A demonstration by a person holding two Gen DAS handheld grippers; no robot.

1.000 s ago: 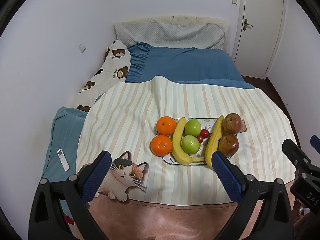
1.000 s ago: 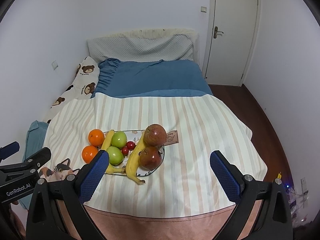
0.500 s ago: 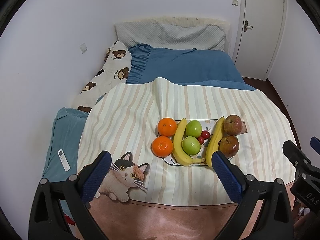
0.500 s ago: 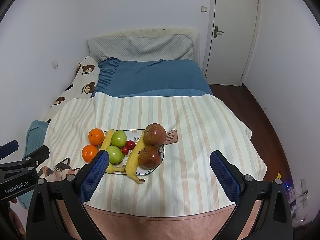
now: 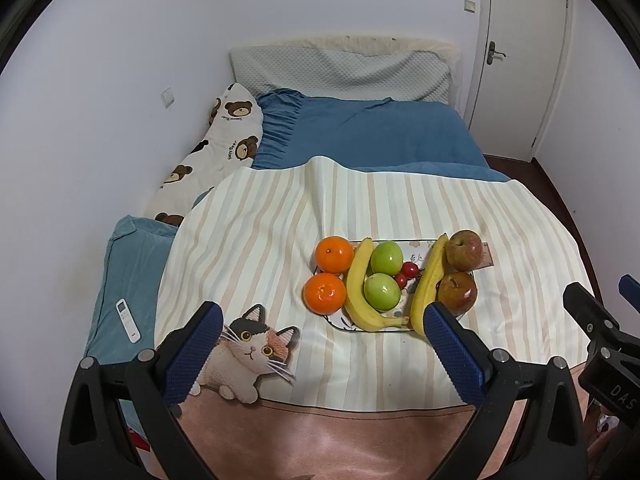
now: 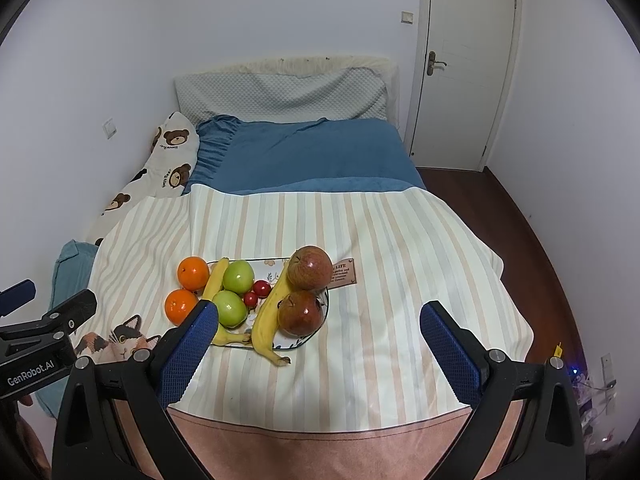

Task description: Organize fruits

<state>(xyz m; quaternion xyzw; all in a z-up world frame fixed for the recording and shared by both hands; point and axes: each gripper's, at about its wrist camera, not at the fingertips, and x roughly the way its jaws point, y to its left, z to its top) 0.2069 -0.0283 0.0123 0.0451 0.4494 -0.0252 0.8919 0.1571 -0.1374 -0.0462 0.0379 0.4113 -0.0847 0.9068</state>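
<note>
1. Over the last second almost nothing changed: both cameras crept slightly forward and the fruit sat a touch lower and nearer in your views, so you were hovering, not reaching.
2. Your left gripper (image 5: 320,340) stayed spread wide and empty, and your right gripper (image 6: 320,336) was the same, its fingers well apart with nothing between them.
3. All the fruit lay on or against the tray (image 5: 416,246), which sat on the striped blanket (image 5: 260,216) in front of you. By that layout the sorting looked essentially finished (my judgement, not a thing seen).
4. Two glossy oranges (image 5: 325,293) sat at the tray's left edge, partly overhanging the rim.
5. A curved, smooth banana (image 5: 358,284) cupped two waxy green apples (image 5: 382,290), with small round cherries (image 5: 409,269) just beside them.
6. A second banana (image 5: 430,280) leaned against two mottled red apples (image 5: 458,290) on the right.
7. The blanket was soft and gently rippled, so round fruit could roll if nudged.
</note>
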